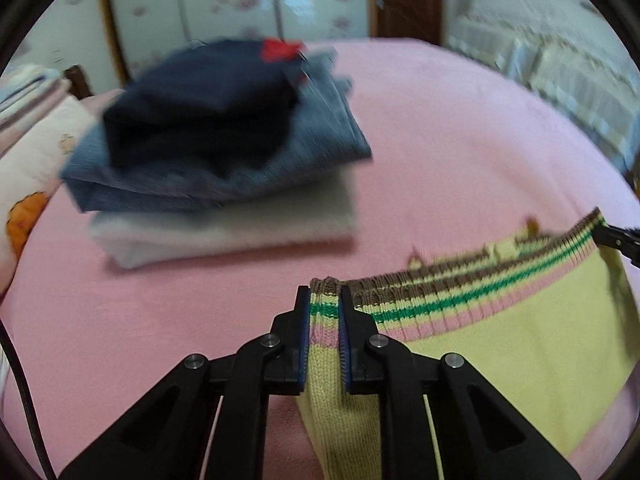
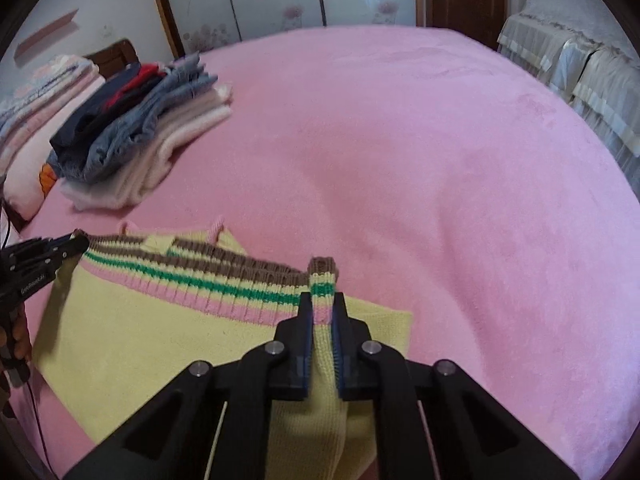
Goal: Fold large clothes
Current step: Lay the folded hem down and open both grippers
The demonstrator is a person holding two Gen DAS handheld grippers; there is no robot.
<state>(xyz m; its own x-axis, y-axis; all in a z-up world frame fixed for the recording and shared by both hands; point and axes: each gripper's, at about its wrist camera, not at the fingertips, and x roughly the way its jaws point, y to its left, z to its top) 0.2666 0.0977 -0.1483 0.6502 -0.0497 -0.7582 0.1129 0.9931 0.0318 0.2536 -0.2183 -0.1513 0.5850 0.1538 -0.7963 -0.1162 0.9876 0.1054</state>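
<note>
A yellow knitted sweater (image 1: 500, 344) with a brown, green and pink striped hem lies stretched between my two grippers over the pink bed. My left gripper (image 1: 324, 300) is shut on the left corner of the striped hem. My right gripper (image 2: 322, 308) is shut on the right corner of the same hem; the sweater (image 2: 132, 336) hangs and spreads to its left. The right gripper's tip shows at the right edge of the left wrist view (image 1: 616, 238), and the left gripper shows at the left edge of the right wrist view (image 2: 44, 256).
A stack of folded clothes (image 1: 216, 148), dark blue on denim on white, sits on the pink bed cover (image 1: 460, 140) to the far left; it also shows in the right wrist view (image 2: 136, 128). Pillows (image 2: 36, 120) lie beyond it. A covered sofa (image 2: 580, 72) stands at right.
</note>
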